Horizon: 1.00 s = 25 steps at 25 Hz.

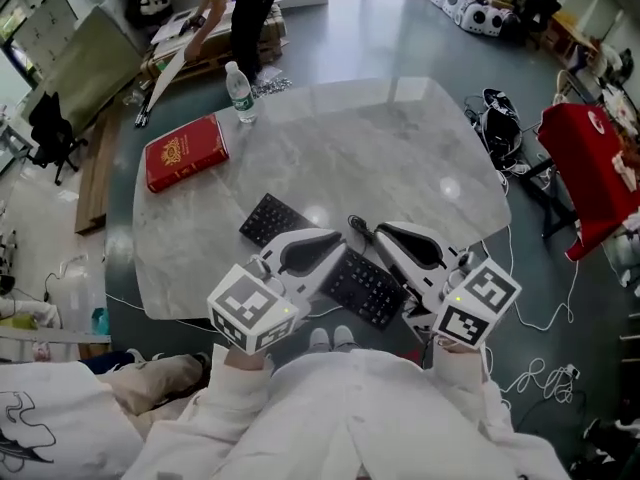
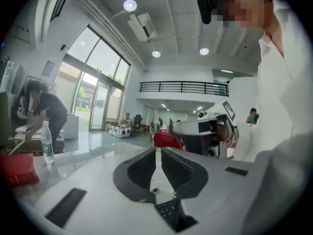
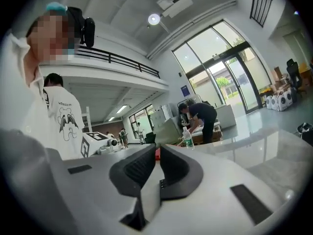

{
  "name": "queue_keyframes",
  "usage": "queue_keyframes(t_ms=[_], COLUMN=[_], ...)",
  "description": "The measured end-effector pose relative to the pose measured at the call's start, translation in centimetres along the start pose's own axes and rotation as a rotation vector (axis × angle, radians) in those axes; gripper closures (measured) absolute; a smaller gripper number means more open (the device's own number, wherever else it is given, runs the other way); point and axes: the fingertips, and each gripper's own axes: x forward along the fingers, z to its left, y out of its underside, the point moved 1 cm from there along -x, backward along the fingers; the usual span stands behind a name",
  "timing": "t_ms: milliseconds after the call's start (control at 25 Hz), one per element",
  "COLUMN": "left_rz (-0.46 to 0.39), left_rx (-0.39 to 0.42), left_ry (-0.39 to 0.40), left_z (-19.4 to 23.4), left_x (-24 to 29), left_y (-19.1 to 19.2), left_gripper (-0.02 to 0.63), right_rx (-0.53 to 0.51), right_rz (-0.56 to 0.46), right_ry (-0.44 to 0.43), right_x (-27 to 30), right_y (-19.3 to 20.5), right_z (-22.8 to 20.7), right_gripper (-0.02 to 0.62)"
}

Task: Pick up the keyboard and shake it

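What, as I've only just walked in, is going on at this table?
A person holds a gripper in each hand. The left gripper and right gripper both have jaws closed on the keyboard at the near edge of the table. Whether it's lifted yet is unclear. A book and bottle sit farther back.

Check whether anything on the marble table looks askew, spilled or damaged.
Only the black keyboard stands out. It is angled diagonally at the near edge of the white marble table, with its cable curled loose beside it. Nothing looks spilled or damaged.
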Motion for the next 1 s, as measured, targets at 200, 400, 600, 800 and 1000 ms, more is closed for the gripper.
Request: queue_keyframes(t_ms=[200, 400, 600, 800, 1000], left_rz=[-0.056, -0.113, -0.114, -0.112, -0.118], left_rx=[0.020, 0.028, 0.065, 0.074, 0.076], left_ry=[-0.111, -0.149, -0.166, -0.149, -0.146], left_z=[0.8, 1.3, 1.5, 1.0, 0.8], left_x=[-0.1, -0.4, -0.2, 0.2, 0.4], left_y=[-1.7, -3.3, -3.7, -3.8, -4.0], left_gripper=[0.568, 0.570, 0.571, 0.571, 0.572], right_rx=[-0.115, -0.251, -0.346, -0.361, -0.367], right_rz=[-0.035, 0.009, 0.032, 0.046, 0.059], right_ry=[0.048, 0.110, 0.140, 0.156, 0.161], right_x=[0.7, 1.7, 2.3, 2.0, 1.9], right_y=[-2.1, -2.4, -2.2, -1.7, -1.2], right_z=[0.6, 1.2, 1.3, 0.7, 0.3], right_gripper=[0.549, 0.551, 0.558, 0.565, 0.566])
